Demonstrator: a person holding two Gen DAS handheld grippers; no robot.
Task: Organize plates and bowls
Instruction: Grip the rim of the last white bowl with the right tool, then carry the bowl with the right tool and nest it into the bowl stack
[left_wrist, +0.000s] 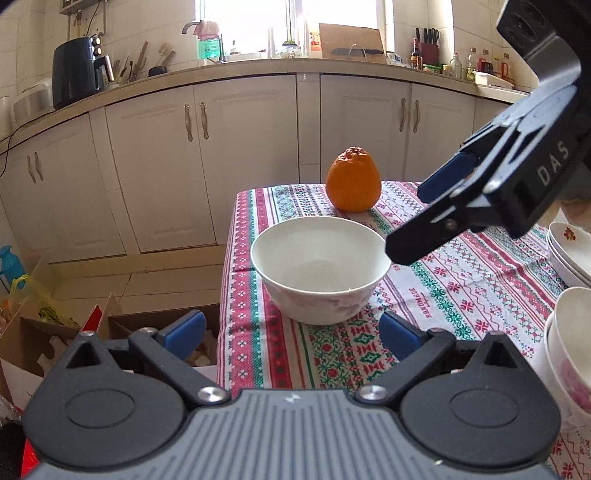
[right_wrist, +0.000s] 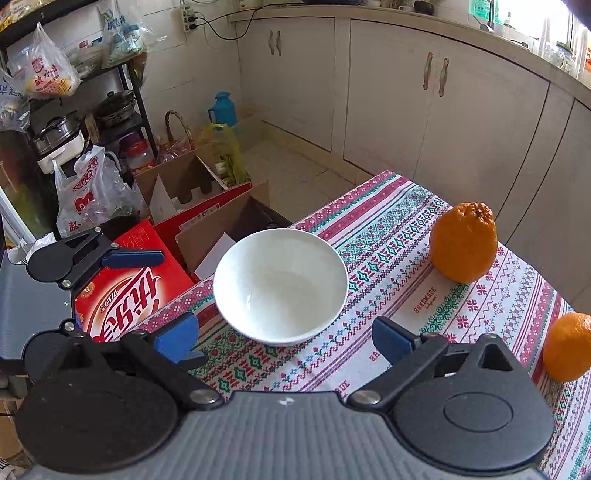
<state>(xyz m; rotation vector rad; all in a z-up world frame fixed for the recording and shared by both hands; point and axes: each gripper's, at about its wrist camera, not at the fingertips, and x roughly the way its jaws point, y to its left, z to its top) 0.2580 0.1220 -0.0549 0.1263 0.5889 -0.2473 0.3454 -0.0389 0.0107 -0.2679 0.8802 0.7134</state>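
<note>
Left wrist view shows the left gripper (left_wrist: 291, 334) with its blue pads spread wide and nothing between them, hanging just short of a white bowl (left_wrist: 320, 267) that sits at twelve o'clock from it, near the corner of the desk (left_wrist: 461, 280) under a patterned cloth. At two o'clock the right gripper (left_wrist: 410, 225) reaches in from above, its tip close to the bowl's rim; from this side I cannot tell how far apart its fingers are. Right wrist view settles it: the right gripper (right_wrist: 286, 338) is also spread and empty, the same bowl (right_wrist: 280, 286) lying at twelve o'clock just beyond its pads.

My judgement is that the step in hand is picking up this bowl. To do it well, one finger should go inside the rim and one outside, closing gently on the wall, since the glazed surface looks slippery.

An orange (left_wrist: 353, 180) stands beyond the bowl, well apart. Stacked bowls (left_wrist: 569, 354) wait at four o'clock in the left view.
</note>
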